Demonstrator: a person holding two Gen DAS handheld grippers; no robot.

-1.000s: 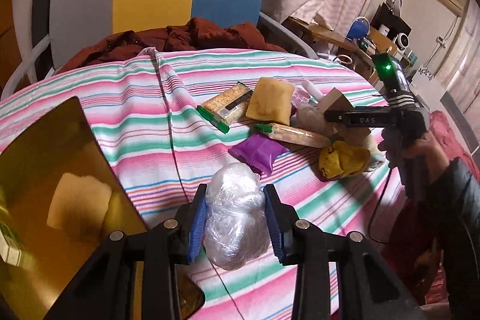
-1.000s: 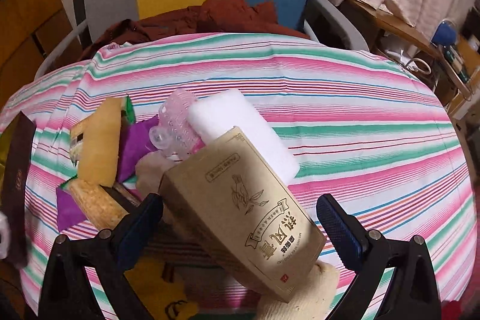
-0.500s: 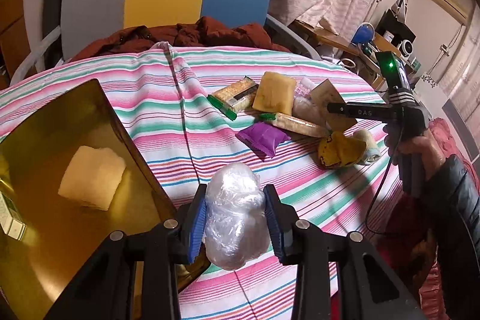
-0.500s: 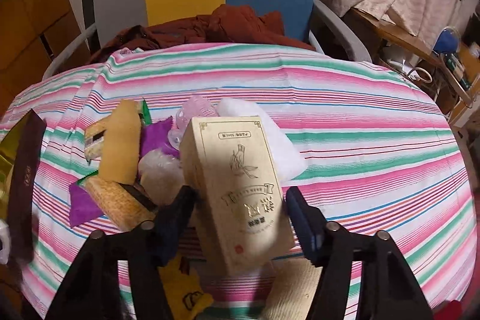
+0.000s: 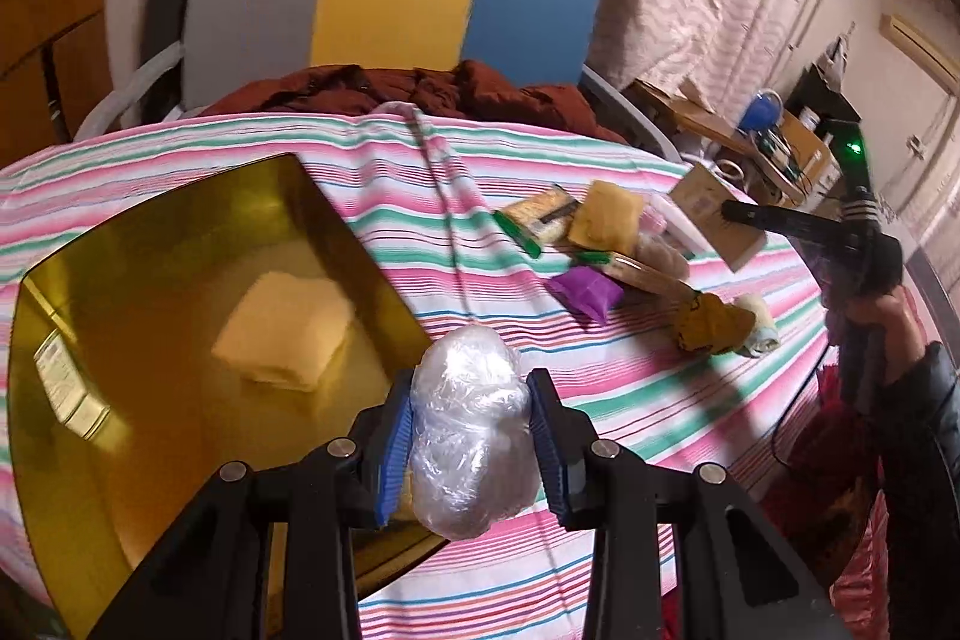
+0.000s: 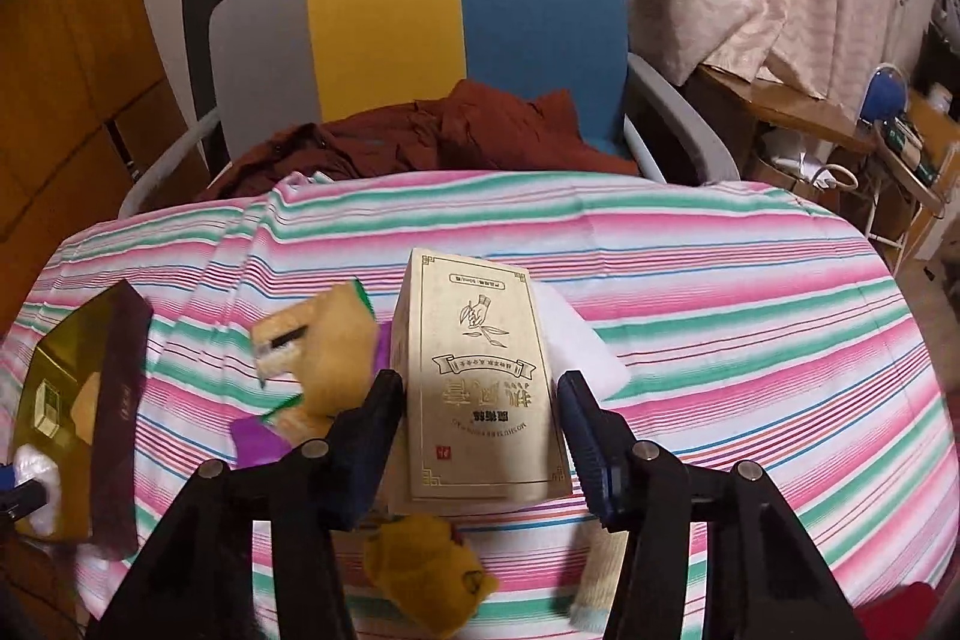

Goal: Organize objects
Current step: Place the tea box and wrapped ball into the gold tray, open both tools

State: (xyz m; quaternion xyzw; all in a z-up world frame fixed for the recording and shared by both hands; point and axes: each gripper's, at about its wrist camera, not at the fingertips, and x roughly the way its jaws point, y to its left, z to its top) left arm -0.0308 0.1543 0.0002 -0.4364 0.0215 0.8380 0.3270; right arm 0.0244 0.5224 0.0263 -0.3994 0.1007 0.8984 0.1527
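Stripes of pink, green and white run across the cloth [image 5: 372,160] on the round counter; the left gripper [image 5: 471,436] has its blue jaws pinching a crinkly clear plastic bundle [image 5: 471,418], held up over the near edge of a shiny gold box [image 5: 138,370]; a pale folded pad [image 5: 285,328] lies inside that box; the right gripper [image 6: 480,436] has its jaws pressed on the sides of a tan carton [image 6: 480,376] with gold print, tilted up above the pile; the pile sits in the middle of the counter, with a purple packet [image 5: 585,292], a green-ended snack bar [image 5: 537,214], a yellow square pouch [image 5: 606,220] and a yellow cloth toy [image 5: 711,322] all close or touching; a white block [image 6: 576,340] lies just behind the carton; a hand [image 5: 882,304] in a dark sleeve holds the right gripper's handle; a chair [image 6: 420,34] in grey, yellow and blue stands behind the counter, with a dark red cloth [image 6: 432,136] heaped on its seat.
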